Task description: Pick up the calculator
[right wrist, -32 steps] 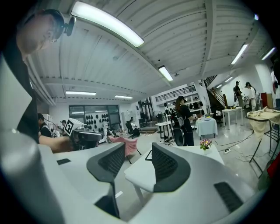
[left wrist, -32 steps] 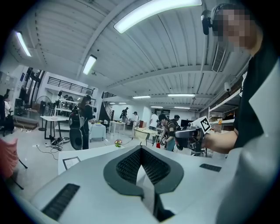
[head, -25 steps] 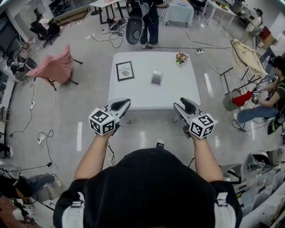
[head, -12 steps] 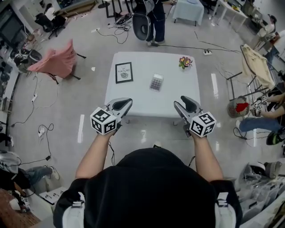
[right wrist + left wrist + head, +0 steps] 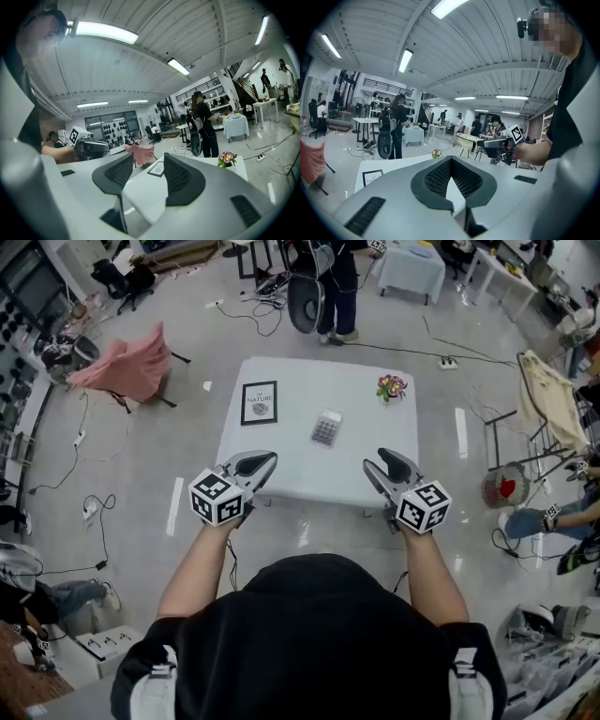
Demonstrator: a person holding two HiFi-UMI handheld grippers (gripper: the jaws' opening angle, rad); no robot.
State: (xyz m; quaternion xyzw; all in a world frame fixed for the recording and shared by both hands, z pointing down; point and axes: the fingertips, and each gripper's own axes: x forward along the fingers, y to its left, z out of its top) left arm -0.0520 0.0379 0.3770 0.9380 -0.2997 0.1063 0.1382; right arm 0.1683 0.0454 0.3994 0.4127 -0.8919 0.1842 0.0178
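Observation:
The grey calculator [image 5: 325,428] lies flat near the middle of a white square table [image 5: 281,474]; neither gripper view shows it. My left gripper [image 5: 267,461] hovers over the table's near-left edge, its fingertips [image 5: 450,161] meeting with nothing between them. My right gripper [image 5: 372,465] hangs over the near-right edge, jaws [image 5: 147,158] apart and empty. Both point toward the far side of the table, and each is well short of the calculator.
A framed picture [image 5: 259,402] lies at the table's far left and a small flower pot [image 5: 391,386] at the far right. A person [image 5: 337,282] stands beyond the far edge. A pink-draped chair [image 5: 127,367] stands to the left, and cables trail on the floor.
Both grippers and the head camera have come forward toward the table; the fingertips now reach over its near edge. The calculator has not moved.

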